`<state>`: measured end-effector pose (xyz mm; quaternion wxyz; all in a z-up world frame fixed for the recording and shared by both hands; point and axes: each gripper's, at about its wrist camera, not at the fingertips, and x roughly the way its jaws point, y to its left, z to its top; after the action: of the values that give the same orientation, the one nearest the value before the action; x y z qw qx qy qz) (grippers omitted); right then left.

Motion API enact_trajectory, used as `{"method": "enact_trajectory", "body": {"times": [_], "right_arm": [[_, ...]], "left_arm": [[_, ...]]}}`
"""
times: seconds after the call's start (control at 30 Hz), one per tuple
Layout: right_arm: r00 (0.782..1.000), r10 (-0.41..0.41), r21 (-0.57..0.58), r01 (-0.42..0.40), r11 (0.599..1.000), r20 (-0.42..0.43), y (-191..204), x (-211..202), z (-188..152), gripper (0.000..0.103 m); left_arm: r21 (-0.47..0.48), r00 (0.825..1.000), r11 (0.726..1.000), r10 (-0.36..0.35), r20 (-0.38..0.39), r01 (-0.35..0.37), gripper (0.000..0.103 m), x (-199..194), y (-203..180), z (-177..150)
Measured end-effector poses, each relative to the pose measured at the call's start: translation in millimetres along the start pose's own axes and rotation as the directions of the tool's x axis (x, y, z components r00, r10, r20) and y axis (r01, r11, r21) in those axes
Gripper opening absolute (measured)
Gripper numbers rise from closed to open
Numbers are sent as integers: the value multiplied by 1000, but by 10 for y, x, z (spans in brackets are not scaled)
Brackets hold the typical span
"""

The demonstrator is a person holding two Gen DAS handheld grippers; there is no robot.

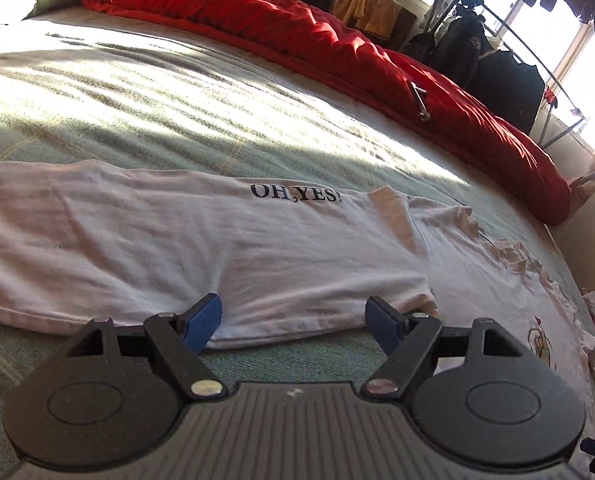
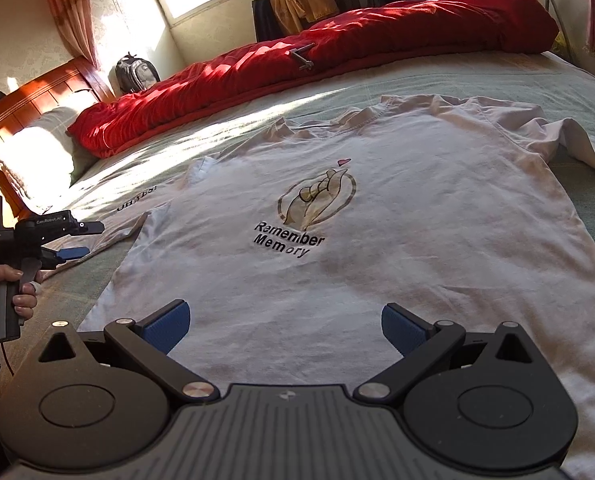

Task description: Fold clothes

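A white T-shirt printed "OH,YES!" (image 1: pixel 257 240) lies folded into a long strip across the green bedsheet (image 1: pixel 157 128). My left gripper (image 1: pixel 293 318) stands open at the strip's near edge, nothing pinched between its blue pads. In the right wrist view a second white T-shirt with "Remember Memory" (image 2: pixel 377 248) lies spread flat, front up. My right gripper (image 2: pixel 285 322) hangs open over its near hem, holding nothing. A hand (image 2: pixel 5 288) holds the left gripper (image 2: pixel 85 240) at the far left, by the folded shirt (image 2: pixel 137 204).
A bunched red duvet (image 2: pixel 337 40) runs along the far side of the bed, with a small metal object (image 2: pixel 303 58) on it. A pillow (image 2: pixel 29 160) and a wooden headboard (image 2: pixel 37 96) are at the left. A backpack (image 2: pixel 135 72), a clothes rack (image 1: pixel 497 64) and windows stand beyond.
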<state>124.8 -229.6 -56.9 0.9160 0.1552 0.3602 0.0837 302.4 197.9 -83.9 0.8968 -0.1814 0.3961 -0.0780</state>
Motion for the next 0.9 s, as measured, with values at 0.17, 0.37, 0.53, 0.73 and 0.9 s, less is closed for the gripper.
{"method": "enact_trajectory", "body": {"times": [0.17, 0.37, 0.53, 0.73, 0.9], "right_arm": [[1000, -1, -1, 1, 1000, -8, 20, 50, 4, 103], [1000, -13, -49, 12, 999, -15, 120, 62, 1, 103], [999, -28, -43, 27, 999, -23, 117, 73, 4, 103], [1000, -9, -57, 8, 998, -12, 181, -53, -28, 103], [1000, -5, -44, 6, 999, 21, 199, -295, -33, 103]], "left_arm": [[80, 985, 990, 108, 135, -120, 79, -270, -13, 207], [89, 938, 937, 328, 108, -338, 78, 206, 240, 364], [115, 922, 918, 366, 125, -380, 81, 352, 395, 478], [56, 943, 946, 312, 114, -320, 79, 22, 172, 491], [253, 989, 956, 133, 70, -147, 80, -342, -630, 65]]}}
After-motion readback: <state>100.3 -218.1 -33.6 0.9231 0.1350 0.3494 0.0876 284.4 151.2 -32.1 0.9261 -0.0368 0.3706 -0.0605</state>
